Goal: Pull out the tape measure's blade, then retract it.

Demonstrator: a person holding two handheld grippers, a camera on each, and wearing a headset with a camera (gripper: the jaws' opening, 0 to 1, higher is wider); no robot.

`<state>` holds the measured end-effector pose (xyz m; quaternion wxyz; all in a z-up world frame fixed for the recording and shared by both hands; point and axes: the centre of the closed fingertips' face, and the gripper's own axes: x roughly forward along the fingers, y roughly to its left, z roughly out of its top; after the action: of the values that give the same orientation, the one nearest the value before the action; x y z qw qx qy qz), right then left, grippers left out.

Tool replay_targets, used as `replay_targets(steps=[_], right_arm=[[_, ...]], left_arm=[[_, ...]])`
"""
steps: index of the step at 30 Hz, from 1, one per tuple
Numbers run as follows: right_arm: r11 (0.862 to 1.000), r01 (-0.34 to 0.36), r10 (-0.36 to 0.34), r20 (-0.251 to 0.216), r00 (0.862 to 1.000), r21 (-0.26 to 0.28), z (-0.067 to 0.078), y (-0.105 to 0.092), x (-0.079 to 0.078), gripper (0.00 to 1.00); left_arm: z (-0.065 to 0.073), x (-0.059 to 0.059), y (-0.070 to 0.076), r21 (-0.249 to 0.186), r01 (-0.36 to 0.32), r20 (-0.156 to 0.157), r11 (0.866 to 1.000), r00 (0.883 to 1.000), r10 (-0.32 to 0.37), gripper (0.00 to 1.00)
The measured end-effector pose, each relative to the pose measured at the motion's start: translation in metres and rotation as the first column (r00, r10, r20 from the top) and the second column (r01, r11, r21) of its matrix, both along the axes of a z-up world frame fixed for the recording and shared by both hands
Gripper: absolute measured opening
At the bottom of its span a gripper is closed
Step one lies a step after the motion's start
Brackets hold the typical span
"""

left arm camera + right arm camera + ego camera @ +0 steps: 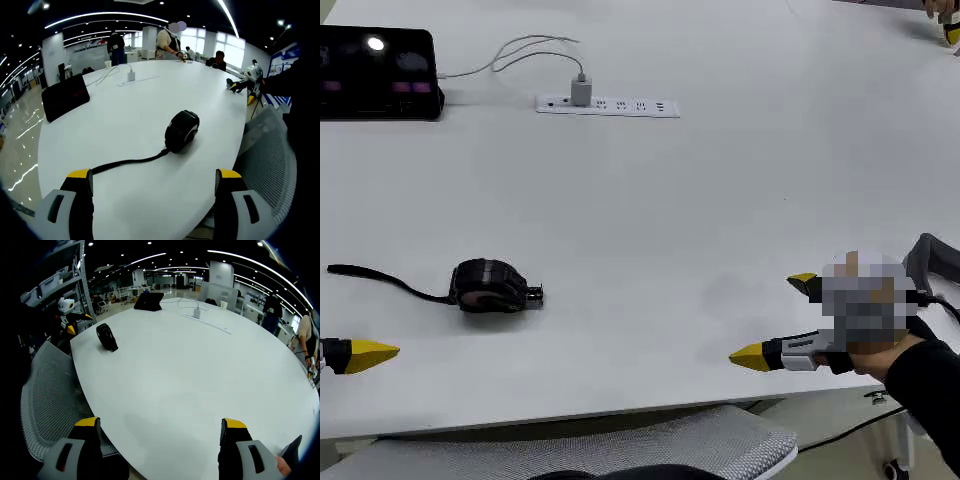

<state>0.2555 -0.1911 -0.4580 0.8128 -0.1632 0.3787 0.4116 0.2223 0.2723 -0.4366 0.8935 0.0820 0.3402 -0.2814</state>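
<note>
The tape measure (490,286) lies on the surface (700,200) near its front edge, toward the left corner. The left gripper (154,175) and right gripper (161,423) sit at that edge with jaws spread wide, gripping nothing.

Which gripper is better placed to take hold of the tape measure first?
Left. The left gripper is open with the tape measure close ahead; the right gripper, also open, sits far across the table from it.

The tape measure (490,285) lies on the surface (700,200), front left. The power strip (608,105) lies behind it; the tablet (377,75) stands at rear left.
</note>
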Motion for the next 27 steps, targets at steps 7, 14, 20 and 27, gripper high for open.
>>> replay_targets(steps=[7, 14, 20, 27], right_arm=[[1.000, -0.005, 0.005, 0.005, 1.000, 0.002, 0.0017, -0.0004, 0.0046, 0.99], [1.000, 0.000, 0.000, 0.007, 1.000, 0.000, 0.0038, 0.0007, 0.0067, 0.99], [1.000, -0.006, 0.006, 0.010, 1.000, -0.006, 0.0029, 0.0011, 0.0031, 0.99], [0.999, -0.038, 0.038, 0.035, 0.999, -0.014, 0.0010, 0.0035, 0.0054, 0.99]], left_arm=[[-0.0008, 0.0011, -0.0014, 0.005, 0.003, -0.006, 1.000, 1.000, -0.003, 0.99], [-0.0034, 0.0018, -0.0012, 0.007, 0.012, -0.015, 1.000, 1.000, -0.012, 0.99], [-0.0042, 0.0053, -0.0005, 0.006, 0.015, -0.015, 1.000, 1.000, -0.014, 0.99], [-0.0052, 0.0050, -0.0029, 0.008, 0.042, -0.029, 0.999, 0.999, -0.042, 0.99]])
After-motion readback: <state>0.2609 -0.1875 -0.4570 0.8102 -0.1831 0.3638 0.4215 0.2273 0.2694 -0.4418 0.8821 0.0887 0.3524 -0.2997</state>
